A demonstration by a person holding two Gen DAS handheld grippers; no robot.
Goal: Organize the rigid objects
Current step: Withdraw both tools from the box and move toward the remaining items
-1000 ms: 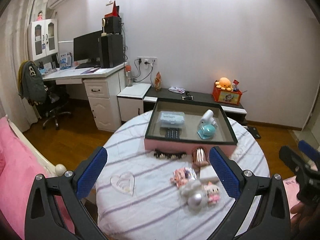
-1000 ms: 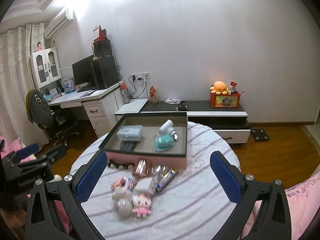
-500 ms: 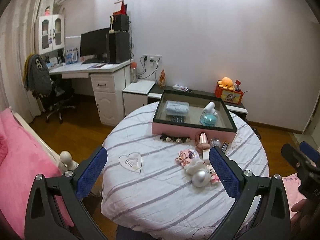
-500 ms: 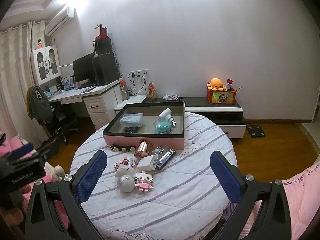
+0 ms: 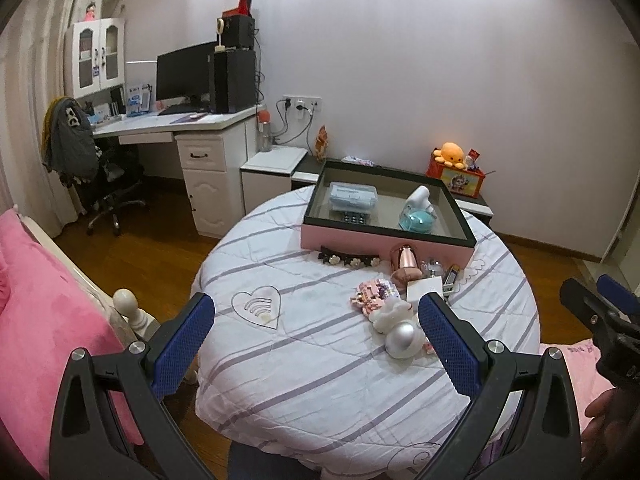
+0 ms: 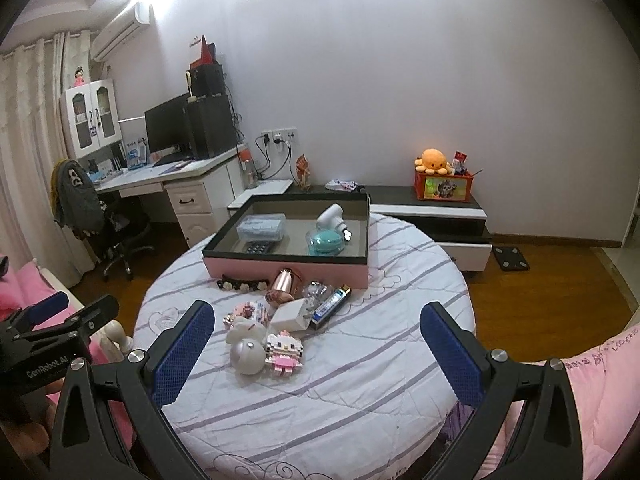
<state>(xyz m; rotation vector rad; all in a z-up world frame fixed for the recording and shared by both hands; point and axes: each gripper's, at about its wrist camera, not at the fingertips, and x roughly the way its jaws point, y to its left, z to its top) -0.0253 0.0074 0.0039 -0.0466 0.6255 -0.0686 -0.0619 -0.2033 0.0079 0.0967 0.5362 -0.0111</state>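
Observation:
A pink box (image 5: pixel 432 243) (image 6: pixel 320 270) with a dark rim stands at the far side of the round table (image 5: pixel 320 380) (image 6: pixel 380 360). Inside lie a clear case (image 6: pixel 261 227), a white device (image 6: pixel 330 217) and a teal round thing (image 6: pixel 325 241). In front of the box lie a flower hair clip (image 5: pixel 349 258), a rose-gold bottle (image 5: pixel 405 264) (image 6: pixel 285 286), a white block (image 6: pixel 291 314), a silver ball (image 5: pixel 404 339) (image 6: pixel 247 356), a brick doll (image 6: pixel 285 350) and a blue-labelled stick (image 6: pixel 331 305). My left gripper (image 5: pixel 316 344) and right gripper (image 6: pixel 316 346) both hang open and empty, short of the pile.
A white desk (image 5: pixel 192 128) with a monitor and an office chair (image 5: pixel 100 168) stand at the back left. A low cabinet (image 6: pixel 440 208) with an orange plush runs along the wall. Pink bedding (image 5: pixel 40 312) lies at the left, more pink fabric (image 6: pixel 600 372) at the right.
Both grippers have drawn back and risen from the table, so the box and pile look smaller and farther. Nothing on the table has moved.

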